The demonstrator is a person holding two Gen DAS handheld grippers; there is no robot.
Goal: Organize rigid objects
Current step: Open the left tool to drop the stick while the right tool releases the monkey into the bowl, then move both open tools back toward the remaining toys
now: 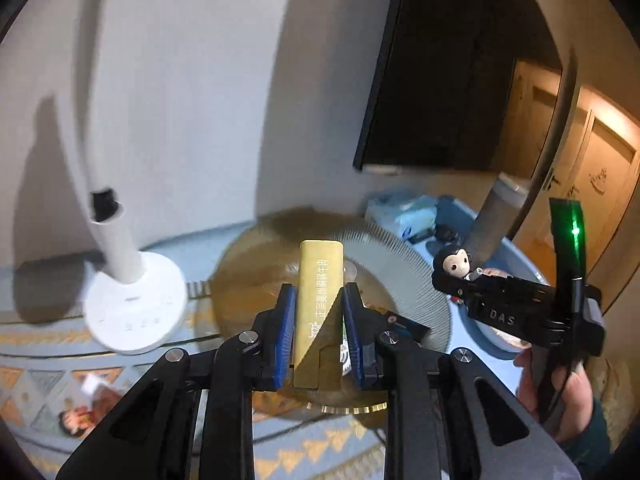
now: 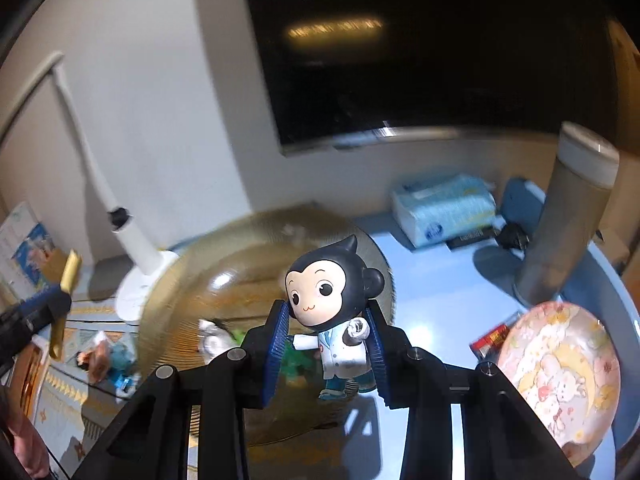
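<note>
Our left gripper (image 1: 316, 320) clamps the gold bar (image 1: 318, 304) at frame centre; our right gripper (image 2: 328, 344) grips the monkey figurine (image 2: 334, 304).

In the right wrist view a ribbed dish (image 2: 240, 280) sits mid-frame on the bench (image 2: 440, 288), with a lamp base (image 2: 136, 292) touching its left edge. A tissue pack (image 2: 444, 208) lies behind it at the upper right, a cylinder (image 2: 560, 232) stands further right, and a plate (image 2: 560, 372) is at the lower right. A screen (image 2: 400, 60) hangs on the wall above. A figurine (image 2: 332, 304) sits between the right jaws, before the dish.
</note>
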